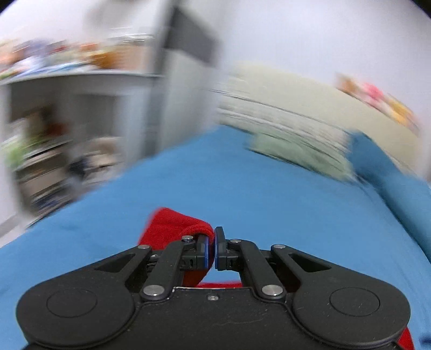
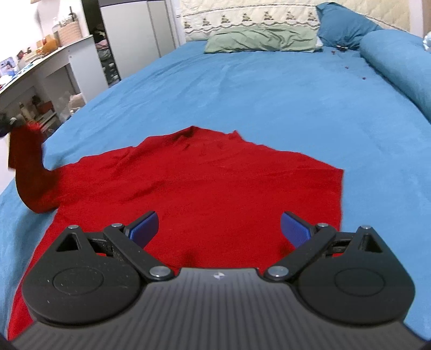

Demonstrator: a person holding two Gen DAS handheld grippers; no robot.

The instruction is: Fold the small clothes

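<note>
A small red shirt (image 2: pixel 204 177) lies spread on the blue bedsheet (image 2: pixel 242 94) in the right wrist view. My right gripper (image 2: pixel 218 228) is open and empty, hovering just above the shirt's near part. My left gripper (image 1: pixel 211 247) is shut on the shirt's red sleeve (image 1: pixel 172 226) and holds it lifted above the bed; the view is motion-blurred. In the right wrist view that lifted sleeve (image 2: pixel 29 167) hangs at the far left edge, with the left gripper (image 2: pixel 6 125) barely visible above it.
A green pillow (image 2: pixel 258 40) and blue pillows (image 2: pixel 342 24) lie at the head of the bed. A blue bolster (image 2: pixel 398 62) runs along the right. Grey shelves (image 2: pixel 54 70) with clutter stand to the left of the bed.
</note>
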